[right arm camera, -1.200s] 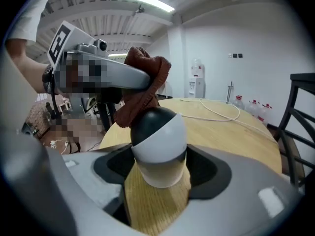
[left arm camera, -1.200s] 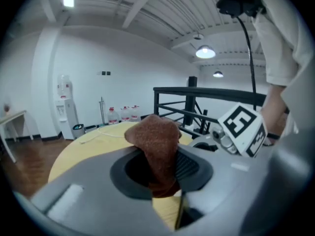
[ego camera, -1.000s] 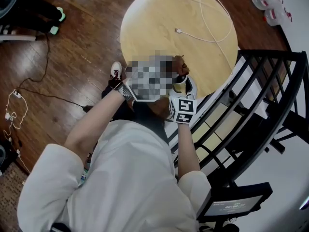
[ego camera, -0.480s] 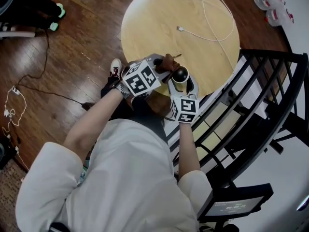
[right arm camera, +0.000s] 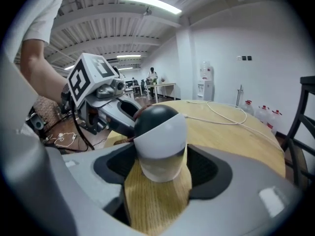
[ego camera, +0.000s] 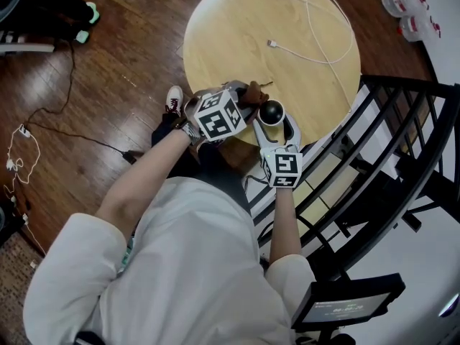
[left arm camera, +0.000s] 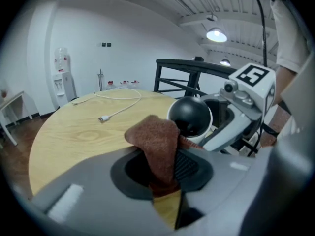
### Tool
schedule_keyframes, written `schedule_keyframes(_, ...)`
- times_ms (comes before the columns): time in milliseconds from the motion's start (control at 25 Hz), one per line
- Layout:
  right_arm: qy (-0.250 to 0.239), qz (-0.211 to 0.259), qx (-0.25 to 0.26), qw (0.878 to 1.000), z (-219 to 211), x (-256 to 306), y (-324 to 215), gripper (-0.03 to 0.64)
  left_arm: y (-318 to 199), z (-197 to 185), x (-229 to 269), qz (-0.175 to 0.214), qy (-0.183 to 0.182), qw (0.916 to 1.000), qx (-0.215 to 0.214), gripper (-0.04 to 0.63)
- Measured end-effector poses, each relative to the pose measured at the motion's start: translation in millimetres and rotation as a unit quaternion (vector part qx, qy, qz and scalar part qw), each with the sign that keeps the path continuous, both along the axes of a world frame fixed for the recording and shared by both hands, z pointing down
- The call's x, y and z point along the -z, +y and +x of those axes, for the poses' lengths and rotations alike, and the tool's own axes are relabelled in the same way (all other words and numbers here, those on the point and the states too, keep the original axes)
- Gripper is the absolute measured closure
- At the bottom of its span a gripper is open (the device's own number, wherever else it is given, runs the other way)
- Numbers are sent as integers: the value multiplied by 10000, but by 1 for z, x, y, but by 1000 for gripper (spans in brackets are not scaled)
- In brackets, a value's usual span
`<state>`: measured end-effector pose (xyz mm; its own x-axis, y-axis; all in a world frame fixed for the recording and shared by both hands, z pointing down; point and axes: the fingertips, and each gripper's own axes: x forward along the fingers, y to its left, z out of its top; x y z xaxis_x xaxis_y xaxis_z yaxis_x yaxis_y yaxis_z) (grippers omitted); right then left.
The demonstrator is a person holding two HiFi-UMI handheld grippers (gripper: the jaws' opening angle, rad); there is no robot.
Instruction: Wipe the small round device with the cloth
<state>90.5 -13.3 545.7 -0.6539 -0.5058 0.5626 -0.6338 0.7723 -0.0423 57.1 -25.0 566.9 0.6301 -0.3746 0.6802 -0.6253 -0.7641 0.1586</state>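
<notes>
The small round device [ego camera: 271, 111], a white body under a black dome, stands at the near edge of the round wooden table [ego camera: 237, 27]. My right gripper [ego camera: 274, 118] is shut on it; in the right gripper view the device [right arm camera: 158, 136] fills the space between the pads of the right gripper [right arm camera: 160, 168]. My left gripper [ego camera: 243, 100] is shut on a brown cloth [ego camera: 251, 92]. In the left gripper view the cloth [left arm camera: 155, 146] rises from the left gripper [left arm camera: 162, 168] and its top lies against the left side of the device [left arm camera: 189, 116].
A white cable [ego camera: 316, 31] curls across the far side of the table. A black metal railing [ego camera: 388, 149] stands close on the right. Plastic bottles [ego camera: 402, 9] sit at the top right. Cords [ego camera: 21, 157] trail on the wooden floor at left.
Both grippers have drifted slightly right along the table's near edge. The left gripper's cloth stays against the device, and the right gripper still holds it.
</notes>
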Motion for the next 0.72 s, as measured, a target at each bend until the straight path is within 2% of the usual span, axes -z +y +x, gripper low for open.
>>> schedule_keyframes(160, 362, 104, 993, 9943, 5, 0, 6, 288, -1, -2, -6, 114, -272, 9994, -173, 495)
schedule_keyframes(320, 635, 55, 1916, 9794, 11, -1, 0, 287, 0, -3, -7, 409, -625, 9966, -340, 494)
schedule_keyframes(400, 676, -39, 2310, 9706, 6, -2, 0, 284, 1, -7, -3, 375, -454, 9982, -102, 494)
schedule_keyframes(560, 544, -297, 2812, 9577, -8, -3, 5, 284, 0, -30, 14, 148, 294, 9968, 726, 492)
schedule_keyframes(720, 350, -425, 2862, 9566, -15, -2, 6, 281, 2, -53, 30, 66, 780, 9913, 1057, 492)
